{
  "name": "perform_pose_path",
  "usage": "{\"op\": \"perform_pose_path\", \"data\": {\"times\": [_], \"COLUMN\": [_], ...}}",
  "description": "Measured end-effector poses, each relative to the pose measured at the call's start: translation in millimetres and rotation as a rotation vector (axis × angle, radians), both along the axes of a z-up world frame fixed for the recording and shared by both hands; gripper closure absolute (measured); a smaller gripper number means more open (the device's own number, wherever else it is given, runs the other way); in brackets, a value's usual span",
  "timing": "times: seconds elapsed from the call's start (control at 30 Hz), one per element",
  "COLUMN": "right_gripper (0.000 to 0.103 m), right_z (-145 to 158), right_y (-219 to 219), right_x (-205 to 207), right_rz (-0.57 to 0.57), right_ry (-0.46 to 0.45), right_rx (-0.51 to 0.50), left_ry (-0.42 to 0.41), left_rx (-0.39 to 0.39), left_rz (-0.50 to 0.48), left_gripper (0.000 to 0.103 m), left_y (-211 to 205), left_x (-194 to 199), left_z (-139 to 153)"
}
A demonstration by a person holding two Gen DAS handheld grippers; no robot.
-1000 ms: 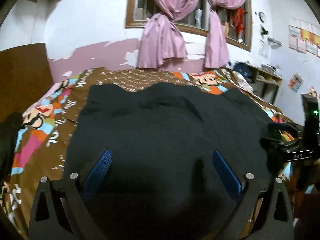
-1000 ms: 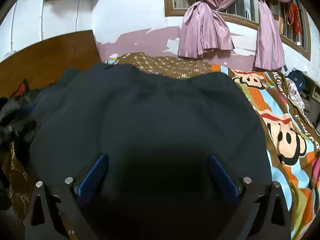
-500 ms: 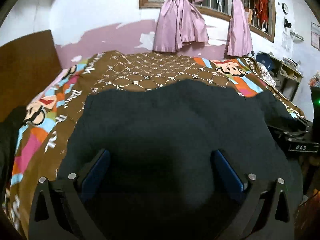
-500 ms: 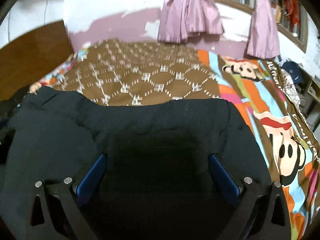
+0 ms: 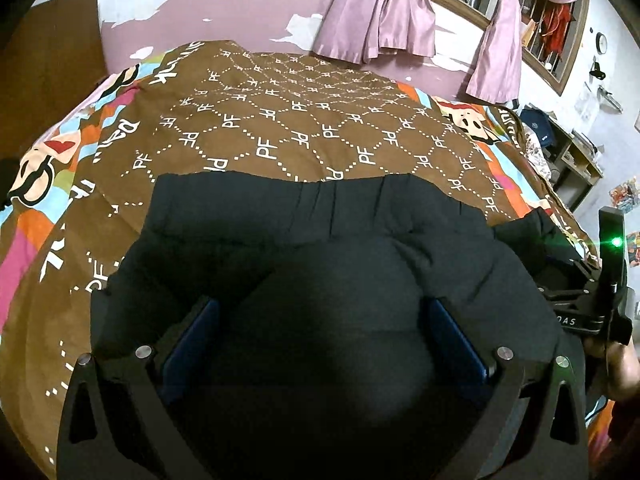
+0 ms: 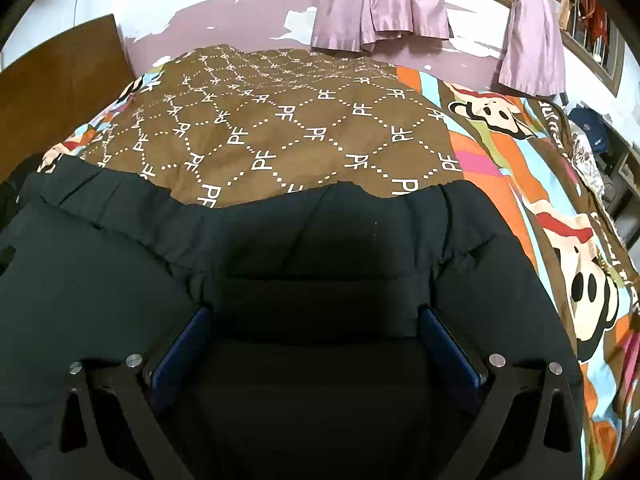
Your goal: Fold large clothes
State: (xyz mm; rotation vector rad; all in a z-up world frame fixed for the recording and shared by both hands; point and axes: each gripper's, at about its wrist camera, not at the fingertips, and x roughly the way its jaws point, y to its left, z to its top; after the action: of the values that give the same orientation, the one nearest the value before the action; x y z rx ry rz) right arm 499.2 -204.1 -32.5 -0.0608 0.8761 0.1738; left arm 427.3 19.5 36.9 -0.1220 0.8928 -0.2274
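A large dark navy garment (image 5: 320, 248) lies over the near part of the bed and fills the lower half of both views (image 6: 120, 280). Its gathered hem runs across the brown cover. My left gripper (image 5: 320, 312) has its blue-padded fingers (image 5: 192, 336) wide apart, with the cloth bulging between them. My right gripper (image 6: 316, 320) stands the same way, fingers (image 6: 448, 344) spread with cloth draped between them. Whether the cloth is pinched is hidden. The right gripper's body shows at the left wrist view's right edge (image 5: 592, 304).
The bed carries a brown patterned cover (image 5: 300, 120) with cartoon-monkey borders (image 6: 560, 220). A wooden headboard (image 6: 60, 92) stands at the left. Pink curtains (image 5: 384, 12) hang on the far wall. A shelf with clutter (image 5: 568, 152) stands at the right.
Both grippers have tilted down and come lower. The garment's far edge has dropped toward me, and much more of the brown cover shows beyond it.
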Motion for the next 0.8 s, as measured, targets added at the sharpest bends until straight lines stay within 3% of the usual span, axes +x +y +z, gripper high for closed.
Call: {"op": "perform_pose_path", "data": {"times": [0.23,0.5,0.63,0.8], "right_gripper": [0.000,0.000,0.000,0.000], "right_z": [4,14,23,33], "right_y": [-15,-35,-39,-58], "right_x": [-7,-44,-58,-68], "right_rz": [0.012,0.021,-0.039,-0.029], "right_ry": [-0.027,-0.168,-0.220,-0.249], "right_rx": [0.122,0.249,0.215,0.181], "left_ry": [-0.023,-0.129,-0.197,-0.271], "left_rx": [0.035,-0.039,-0.090,-0.178], "left_rz": [0.002,-0.006,0.044,0.155], "left_gripper": [0.001,0.001,0.001,0.001], "left_y": [-5,4,16,48], "left_x": [4,-28,-45,-66], "left_z": [-6,-1,14,33]}}
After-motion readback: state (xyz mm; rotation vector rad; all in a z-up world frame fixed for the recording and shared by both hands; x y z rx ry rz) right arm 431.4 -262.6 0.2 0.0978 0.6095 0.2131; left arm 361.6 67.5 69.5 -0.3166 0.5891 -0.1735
